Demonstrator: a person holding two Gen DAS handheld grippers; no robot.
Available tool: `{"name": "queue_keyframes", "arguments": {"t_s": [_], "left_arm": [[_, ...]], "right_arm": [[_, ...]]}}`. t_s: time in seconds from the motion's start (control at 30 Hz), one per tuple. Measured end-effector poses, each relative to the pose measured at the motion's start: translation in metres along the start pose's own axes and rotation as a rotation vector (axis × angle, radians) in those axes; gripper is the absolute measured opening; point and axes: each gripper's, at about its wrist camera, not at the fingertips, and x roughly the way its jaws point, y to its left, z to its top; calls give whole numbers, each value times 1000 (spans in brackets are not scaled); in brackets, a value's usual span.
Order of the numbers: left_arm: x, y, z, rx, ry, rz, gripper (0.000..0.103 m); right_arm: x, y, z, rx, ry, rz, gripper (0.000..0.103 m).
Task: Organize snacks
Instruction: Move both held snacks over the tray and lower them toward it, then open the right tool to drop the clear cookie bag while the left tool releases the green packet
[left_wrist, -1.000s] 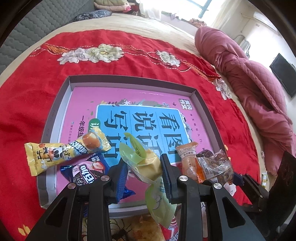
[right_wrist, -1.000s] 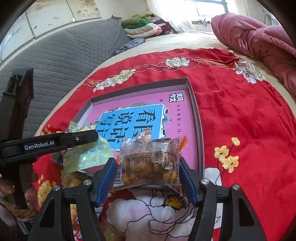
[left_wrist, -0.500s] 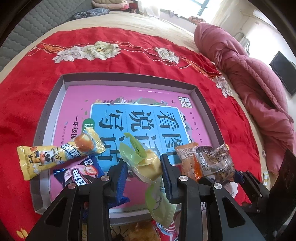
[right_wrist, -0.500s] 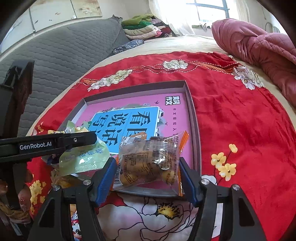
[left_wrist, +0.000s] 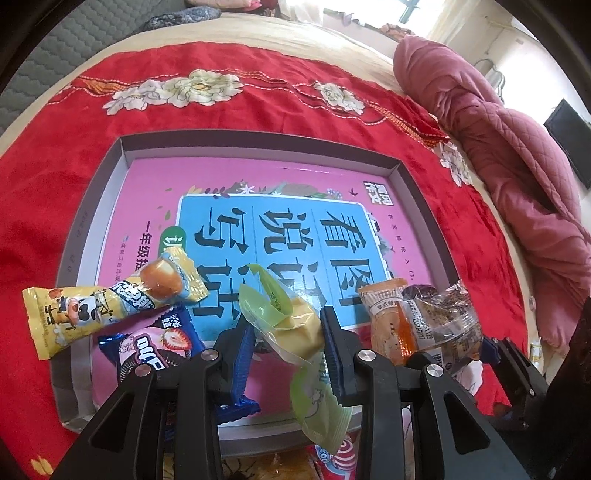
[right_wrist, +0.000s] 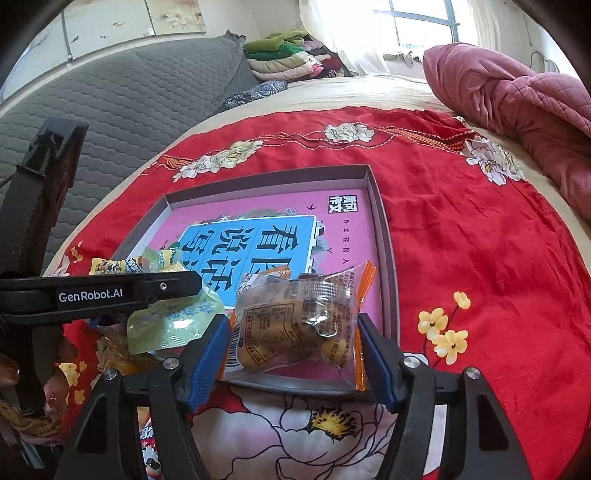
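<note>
Spread a red floral bedspread (left_wrist: 258, 122) across the bed as a working surface, with a pink quilt (left_wrist: 517, 166) bunched off to the far right, well clear. Set on it a shallow grey box lid (left_wrist: 258, 142), pink printed bottom up, evidently as the collecting tray. Held in the right gripper (right_wrist: 293, 336) a clear packet of brown pastry (right_wrist: 295, 317), pads against both its sides, low over the lid's near right corner, probably for setting beside the orange-edged packet (left_wrist: 384, 314) there. Pinched in the left gripper (left_wrist: 286, 343), jaws narrow, a green-and-yellow sachet (left_wrist: 291, 325), tail drooping past the near rim. Already lying at the near left: a yellow cow-print cake bar (left_wrist: 110, 306), one end overhanging the rim, above a blue strawberry Oreo pack (left_wrist: 159, 350). Seemingly filling the near edge first.
</note>
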Motion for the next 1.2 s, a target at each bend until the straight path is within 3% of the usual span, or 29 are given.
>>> {"name": "queue_keyframes", "arguments": {"t_s": [0.13,0.27,1.2], "left_arm": [[0,0,1,4,6,0,36],[0,-2,0,12,9,-4,47],[-28,1,-2,33,-26,6,58]], "right_arm": [[0,1,0,-7,-2,-7,68],[0,2,0,-15,-5,-16,68],[-6,-5,3,21,-30,-23,77]]}}
